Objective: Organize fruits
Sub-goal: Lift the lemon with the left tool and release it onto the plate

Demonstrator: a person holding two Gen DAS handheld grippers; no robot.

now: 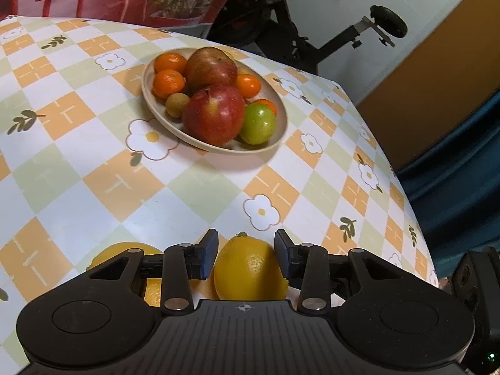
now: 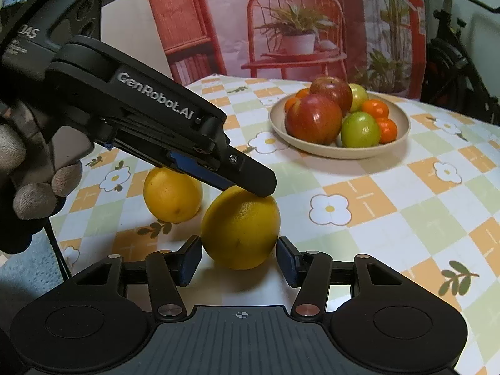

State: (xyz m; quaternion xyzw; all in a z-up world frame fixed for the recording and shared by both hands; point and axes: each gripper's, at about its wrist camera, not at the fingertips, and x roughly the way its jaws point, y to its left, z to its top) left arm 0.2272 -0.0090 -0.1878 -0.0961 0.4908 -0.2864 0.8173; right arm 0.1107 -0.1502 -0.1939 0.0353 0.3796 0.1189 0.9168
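A yellow citrus fruit [image 2: 240, 234] sits on the chequered tablecloth between the pads of my right gripper [image 2: 239, 240], which touch it on both sides. My left gripper [image 2: 262, 187] reaches down from the upper left and its fingertip rests on top of that fruit. In the left wrist view the same fruit [image 1: 250, 268] lies between the left gripper's [image 1: 246, 234] parted fingers, which stand open over it. A second yellow fruit [image 2: 172, 193] lies just behind, also partly visible as the second fruit [image 1: 125, 248]. Farther back, the beige plate [image 1: 147, 90] holds apples, tangerines and green fruit.
A gloved hand [image 2: 34, 187] holds the left gripper. The table edge [image 1: 406, 193] drops off to the right by blue fabric. An exercise bike [image 1: 281, 15] and a printed backdrop [image 2: 297, 31] stand behind the table. The plate [image 2: 403, 125] lies at the far right.
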